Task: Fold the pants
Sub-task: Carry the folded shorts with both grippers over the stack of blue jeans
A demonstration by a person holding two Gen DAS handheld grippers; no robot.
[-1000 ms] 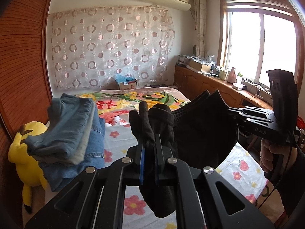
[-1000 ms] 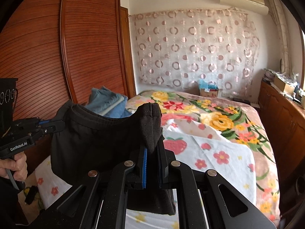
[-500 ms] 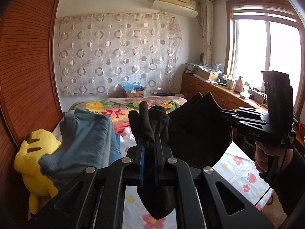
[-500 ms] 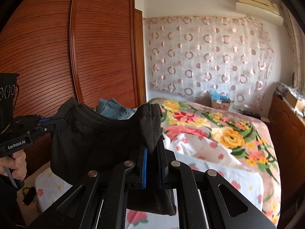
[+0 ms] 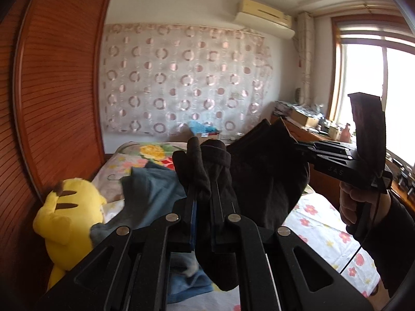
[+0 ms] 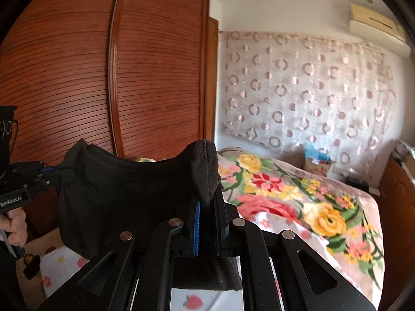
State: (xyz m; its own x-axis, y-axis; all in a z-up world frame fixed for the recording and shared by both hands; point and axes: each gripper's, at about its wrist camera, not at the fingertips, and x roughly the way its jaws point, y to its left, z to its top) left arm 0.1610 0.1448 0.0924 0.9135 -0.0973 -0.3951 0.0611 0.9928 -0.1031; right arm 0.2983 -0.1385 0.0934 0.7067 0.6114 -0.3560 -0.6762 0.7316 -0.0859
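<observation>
The black pants (image 5: 267,176) hang in the air between both grippers, above the bed. My left gripper (image 5: 203,194) is shut on one bunched end of the pants; the cloth sticks up past the fingertips and droops below. My right gripper (image 6: 207,181) is shut on the other end of the pants (image 6: 124,197), whose edge sags in a curve toward the left gripper (image 6: 54,176). The right gripper also shows at the right of the left wrist view (image 5: 298,150), holding the cloth.
A bed with a floral blanket (image 6: 298,199) and a white flowered sheet (image 5: 324,230) lies below. Folded blue jeans (image 5: 153,194) and a yellow plush toy (image 5: 70,220) sit at the bed's left. A wooden wardrobe (image 6: 116,90) stands left; a cabinet (image 5: 306,134) runs under the window.
Both grippers have risen and tilted upward with the pants; the bed sits lower in both views and more wall and ceiling show. Both grips are unchanged.
</observation>
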